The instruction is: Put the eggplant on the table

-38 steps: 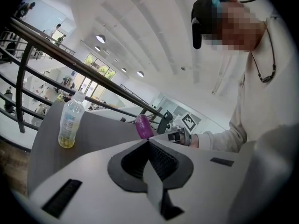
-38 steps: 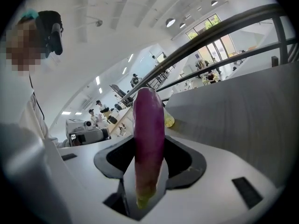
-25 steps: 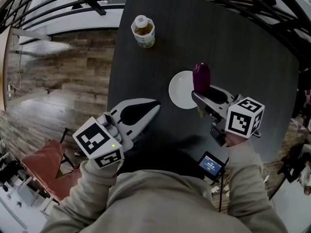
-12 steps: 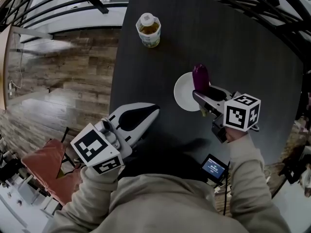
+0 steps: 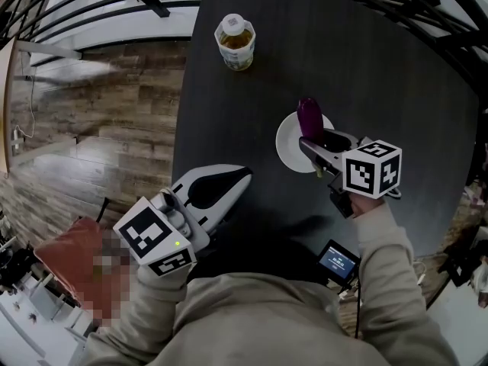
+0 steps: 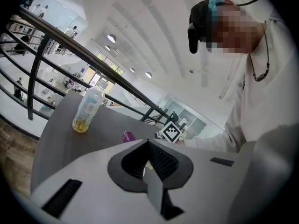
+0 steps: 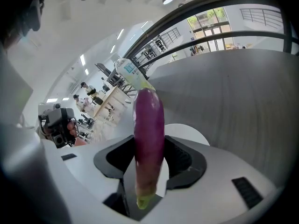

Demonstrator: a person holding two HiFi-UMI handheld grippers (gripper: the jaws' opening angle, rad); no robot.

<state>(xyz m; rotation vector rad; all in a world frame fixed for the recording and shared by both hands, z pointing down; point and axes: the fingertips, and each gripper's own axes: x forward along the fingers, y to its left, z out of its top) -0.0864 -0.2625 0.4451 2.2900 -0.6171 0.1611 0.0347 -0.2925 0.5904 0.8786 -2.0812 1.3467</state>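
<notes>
L hand-held gripper (image 5: 245,175) jaws together, empty, R hand-held gripper (image 5: 319,138) tilted down, clamped on eggplant (image 5: 309,117)

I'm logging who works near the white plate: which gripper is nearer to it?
Right. The right gripper, holding the eggplant, reaches over the plate; the left gripper is off to its left in the head view, apart from it.

Open tabletop (image 5: 396,82), apparently, beyond plate (image 5: 287,149), bottle (image 5: 235,40)
</notes>
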